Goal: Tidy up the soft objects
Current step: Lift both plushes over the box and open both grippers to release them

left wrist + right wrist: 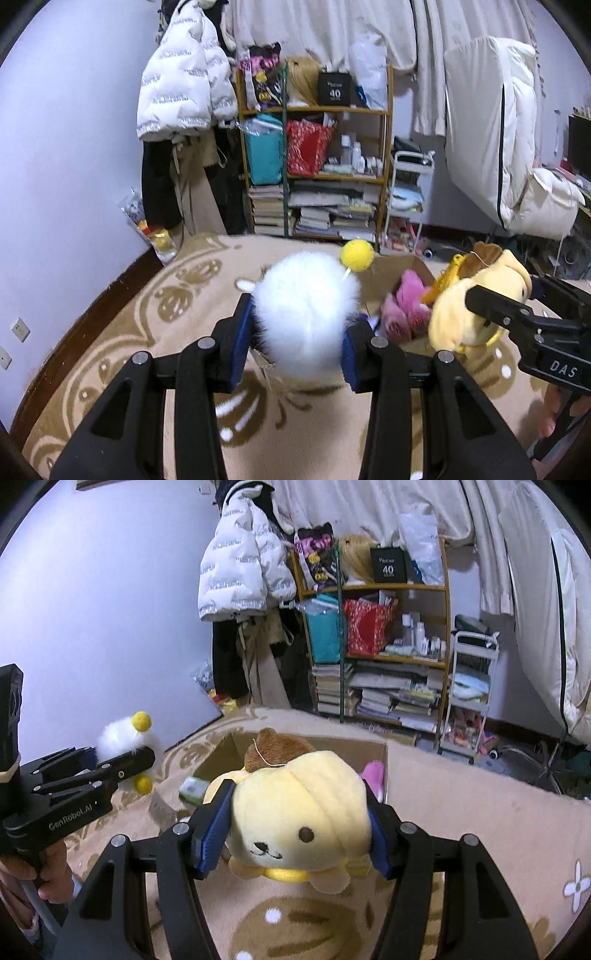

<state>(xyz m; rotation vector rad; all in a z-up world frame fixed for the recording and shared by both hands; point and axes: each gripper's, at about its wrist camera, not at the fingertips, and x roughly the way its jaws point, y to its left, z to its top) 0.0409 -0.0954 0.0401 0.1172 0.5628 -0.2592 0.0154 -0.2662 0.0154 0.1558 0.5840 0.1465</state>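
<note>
My left gripper [297, 338] is shut on a white fluffy plush [306, 314] with a yellow pompom [357, 255], held above the near edge of an open cardboard box [402, 269]. My right gripper [295, 827] is shut on a yellow dog plush [299, 805] with a brown beret, held above the same box [373, 755]. A pink soft toy [404, 306] lies inside the box and also shows in the right wrist view [373, 773]. The white plush [123, 734] and left gripper [107, 766] appear at the left of the right wrist view. The right gripper [491, 304] appears at the right of the left wrist view.
The box rests on a beige patterned blanket [147, 332]. A small green and white packet [194, 788] lies in the box. Behind stand a wooden shelf [317, 177] with books and bags, a white trolley [469, 686] and hanging coats [184, 81].
</note>
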